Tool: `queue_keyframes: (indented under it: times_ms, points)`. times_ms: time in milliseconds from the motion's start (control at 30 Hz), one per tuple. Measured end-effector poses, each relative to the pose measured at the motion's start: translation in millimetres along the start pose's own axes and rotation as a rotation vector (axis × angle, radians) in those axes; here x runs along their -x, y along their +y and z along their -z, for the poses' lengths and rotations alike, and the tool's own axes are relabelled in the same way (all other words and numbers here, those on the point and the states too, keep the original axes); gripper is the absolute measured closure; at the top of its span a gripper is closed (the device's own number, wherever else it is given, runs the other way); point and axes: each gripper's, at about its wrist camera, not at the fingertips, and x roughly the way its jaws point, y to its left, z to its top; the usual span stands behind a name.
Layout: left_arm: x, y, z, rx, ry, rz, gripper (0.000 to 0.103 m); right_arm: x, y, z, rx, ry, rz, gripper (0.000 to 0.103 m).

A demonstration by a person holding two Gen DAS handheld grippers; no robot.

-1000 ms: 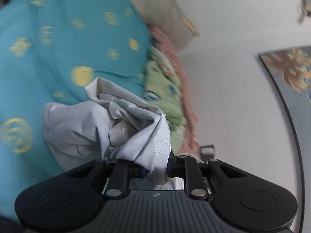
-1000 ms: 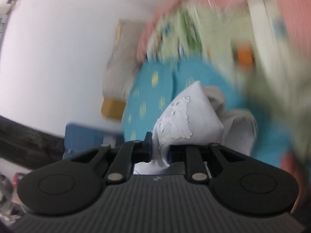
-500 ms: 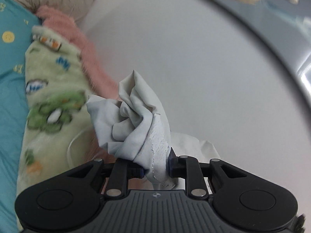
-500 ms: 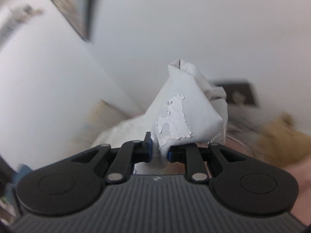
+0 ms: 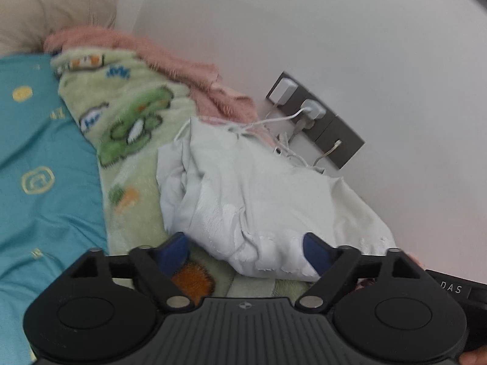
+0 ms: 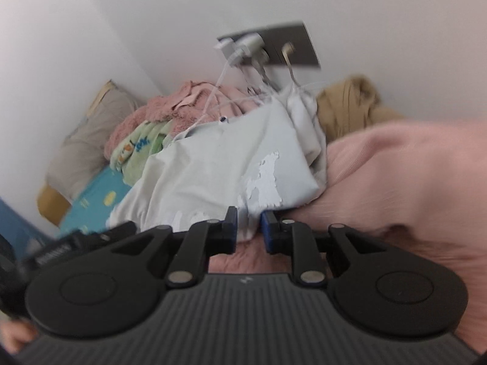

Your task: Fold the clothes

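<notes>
A pale grey garment (image 5: 243, 194) with a cracked white print lies bunched on the blankets by the wall. My left gripper (image 5: 246, 251) is open, its blue pads (image 5: 173, 251) wide apart, with the near edge of the garment lying between them. In the right wrist view the same garment (image 6: 219, 164) lies in a heap. My right gripper (image 6: 248, 232) has its jaws a narrow gap apart, with a fold of the garment's edge between them; whether they still pinch it is unclear.
A green cartoon-print blanket (image 5: 134, 140) and a pink fuzzy blanket (image 5: 182, 60) lie under the garment. A teal sheet (image 5: 39, 164) is to the left. A wall socket with chargers and white cables (image 5: 307, 112) is just behind. A pink blanket (image 6: 395, 176) and a brown garment (image 6: 353, 103) lie to the right.
Both grippers carried the garment from above the teal sheet to the blankets by the wall. The left gripper opened and let go; the right gripper's jaws parted slightly.
</notes>
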Motion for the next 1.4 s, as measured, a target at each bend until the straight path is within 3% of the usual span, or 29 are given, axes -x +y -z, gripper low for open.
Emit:
queue_keyframes:
  times_ms: [33, 100, 133, 300, 500, 767, 833, 967, 1400]
  points:
    - [20.2, -8.3, 1.2, -0.015, -0.030, -0.004, 0.003, 10.5, 5.4, -1.1, 0.032, -0.009, 0.008, 0.066]
    - [58.1, -22.7, 7.5, -0.050, -0.091, -0.026, 0.000, 38.3, 11.9, 3.4, 0.081, -0.078, -0.001, 0.016]
    - [76.0, -28.8, 12.3, -0.070, -0.123, -0.043, 0.000, 52.3, 15.0, 6.5, 0.105, -0.116, -0.002, 0.009]
    - [161.6, -49.0, 47.1, -0.145, -0.260, -0.097, 0.000, 111.7, 39.6, 33.2, 0.241, -0.199, 0.031, 0.012]
    - [252.6, -75.2, 107.0, -0.248, -0.380, -0.167, 0.000, 174.9, 67.1, 75.4, 0.321, -0.290, 0.000, 0.012]
    - [332.7, -115.5, 174.0, -0.365, -0.508, -0.212, 0.000, 238.0, 97.6, 137.7, 0.422, -0.400, -0.034, 0.012]
    - [345.4, -122.0, 185.2, -0.388, -0.537, -0.238, 0.000, 247.3, 102.3, 148.5, 0.427, -0.423, -0.048, 0.012]
    - [363.0, -114.1, 201.7, -0.333, -0.568, -0.237, 0.000, 254.2, 102.7, 161.5, 0.409, -0.445, -0.053, 0.012]
    - [363.1, -81.6, 212.4, -0.277, -0.528, -0.271, 0.000, 224.2, 107.4, 174.7, 0.437, -0.417, 0.006, 0.012]
